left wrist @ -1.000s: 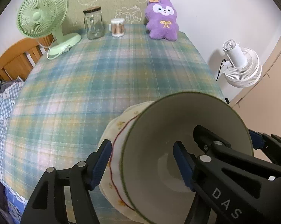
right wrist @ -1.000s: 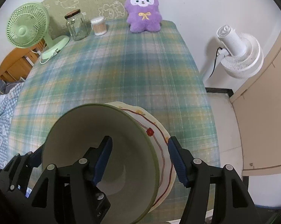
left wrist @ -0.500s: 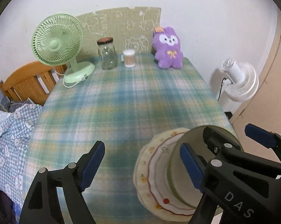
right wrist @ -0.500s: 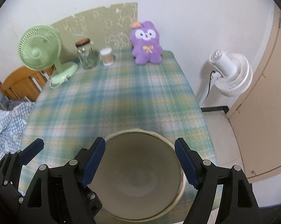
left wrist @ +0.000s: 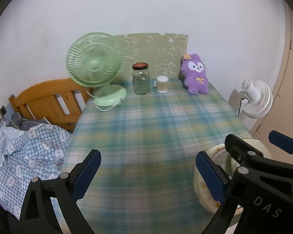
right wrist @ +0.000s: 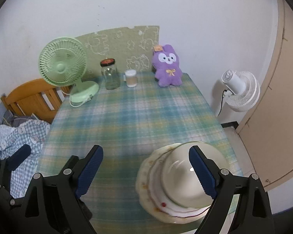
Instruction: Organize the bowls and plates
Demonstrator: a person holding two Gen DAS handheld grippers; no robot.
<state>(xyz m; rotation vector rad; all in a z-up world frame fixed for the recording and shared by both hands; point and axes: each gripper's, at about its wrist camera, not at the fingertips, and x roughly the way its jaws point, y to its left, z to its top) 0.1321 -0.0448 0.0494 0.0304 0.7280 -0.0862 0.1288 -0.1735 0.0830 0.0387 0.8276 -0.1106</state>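
The bowl (right wrist: 187, 177) sits inside the plate (right wrist: 146, 183), and both rest on the checked tablecloth (right wrist: 131, 120) near the front right corner of the table. I think they are stacked this way to save space and keep the dishes in one pile, which is what the task asks for.

The left gripper (left wrist: 148, 173) has its jaws wide apart, with only bare cloth between them; the stack lies to its right, partly hidden behind its right finger. The right gripper (right wrist: 146, 169) also has its jaws wide apart. In its view one finger stands in front of the bowl, but neither pad presses on it, so nothing is held.

Compared with one second ago, much is different. Then both grippers were close over the bowl, which filled the lower part of each view, and their jaws were narrower around its wall. Now the jaws have just been opening, and both hands have pulled back and up, so the bowl and plate look smaller and the far things, the green fan (right wrist: 62, 68), the glass jar (right wrist: 110, 74) and the purple plush toy (right wrist: 167, 66), show more fully. It seems the stacking step is finished and the hands are leaving.
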